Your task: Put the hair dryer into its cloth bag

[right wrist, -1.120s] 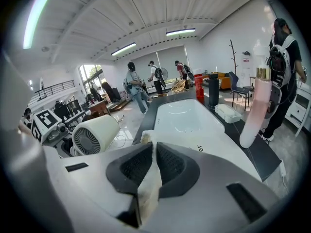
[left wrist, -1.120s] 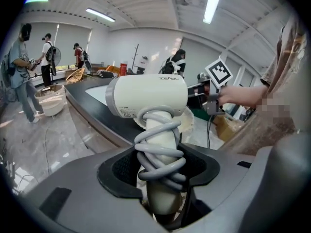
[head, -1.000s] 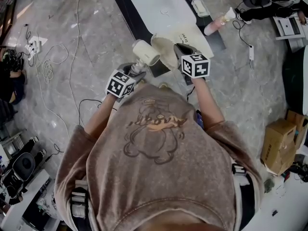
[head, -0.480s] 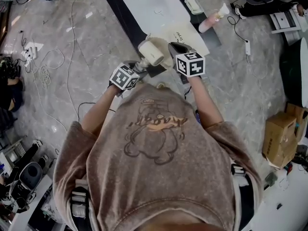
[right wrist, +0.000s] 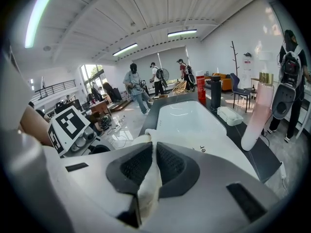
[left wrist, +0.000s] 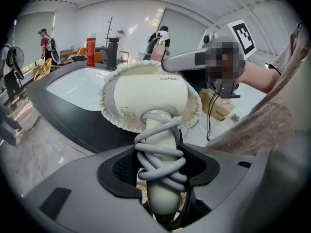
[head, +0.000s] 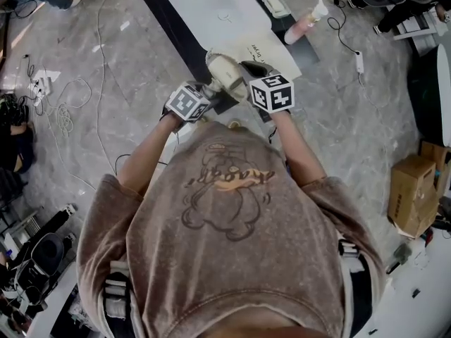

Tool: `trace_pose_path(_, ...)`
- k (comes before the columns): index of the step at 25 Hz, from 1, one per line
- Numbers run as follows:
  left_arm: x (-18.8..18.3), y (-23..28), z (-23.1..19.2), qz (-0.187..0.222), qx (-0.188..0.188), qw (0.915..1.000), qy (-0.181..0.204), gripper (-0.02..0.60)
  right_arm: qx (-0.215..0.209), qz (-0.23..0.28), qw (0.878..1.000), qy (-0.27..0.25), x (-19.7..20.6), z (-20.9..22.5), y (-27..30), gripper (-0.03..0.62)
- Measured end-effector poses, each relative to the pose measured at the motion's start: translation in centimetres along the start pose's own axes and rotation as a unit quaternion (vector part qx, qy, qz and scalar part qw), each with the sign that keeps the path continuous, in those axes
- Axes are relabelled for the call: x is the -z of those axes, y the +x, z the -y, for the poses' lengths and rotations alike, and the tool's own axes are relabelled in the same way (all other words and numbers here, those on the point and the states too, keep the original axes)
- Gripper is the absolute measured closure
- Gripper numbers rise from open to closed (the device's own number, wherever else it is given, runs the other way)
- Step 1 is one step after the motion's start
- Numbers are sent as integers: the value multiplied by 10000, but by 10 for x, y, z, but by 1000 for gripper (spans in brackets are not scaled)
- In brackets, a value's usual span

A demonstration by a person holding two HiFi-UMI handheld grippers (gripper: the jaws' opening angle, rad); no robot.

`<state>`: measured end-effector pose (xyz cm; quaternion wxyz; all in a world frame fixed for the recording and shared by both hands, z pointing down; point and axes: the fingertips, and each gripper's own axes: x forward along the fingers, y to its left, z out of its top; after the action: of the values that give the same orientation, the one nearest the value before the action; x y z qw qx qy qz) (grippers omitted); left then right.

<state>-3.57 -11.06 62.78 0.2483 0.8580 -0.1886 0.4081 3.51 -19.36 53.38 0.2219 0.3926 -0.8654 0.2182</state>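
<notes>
Hair dryer (head: 224, 70): it is held by its handle at the upper centre of the head view, over the front edge of the dark counter (head: 182, 39). Its cream head is brought up to the mouth of the cloth bag.
Cloth bag (head: 273, 51): it lies on the counter just right of the white sink (head: 211, 9), with its mouth raised toward the dryer. In the left gripper view its ruffled rim (left wrist: 194, 106) is seen ringing the dryer's head.
Left gripper (head: 206, 90): its jaws are set wide and clamped on the dryer's handle, where the grey cord (left wrist: 160, 154) is wound round.
Right gripper (head: 251, 69): its jaws are nearly together, pinched on a fold of the bag's cloth (right wrist: 148, 178), so the mouth is held up.
Change: a second ago the dryer's head was seen left of the bag's opening, with a gap between them. Now the head has been carried rightward and upward in the frame, and the gap is closed. The left marker cube (head: 187, 103) has been brought near the right one (head: 271, 94). The pinched rim is seen much where it was beside the sink.
Meaning for the task: the approach is judged finished and the insertion only just begun. The head is at the mouth, while handle and cord are still outside.
Next need: the dryer is to be pushed deeper while the rim is held open. The cord loops could be snagged on the rim.
</notes>
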Motion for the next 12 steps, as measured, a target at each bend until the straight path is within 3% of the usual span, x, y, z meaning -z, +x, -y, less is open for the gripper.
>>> trace_pose_path(12,-30,22,-11,-211,122,9995,206,333,73,137,9999,66,-9,-1,-4,566)
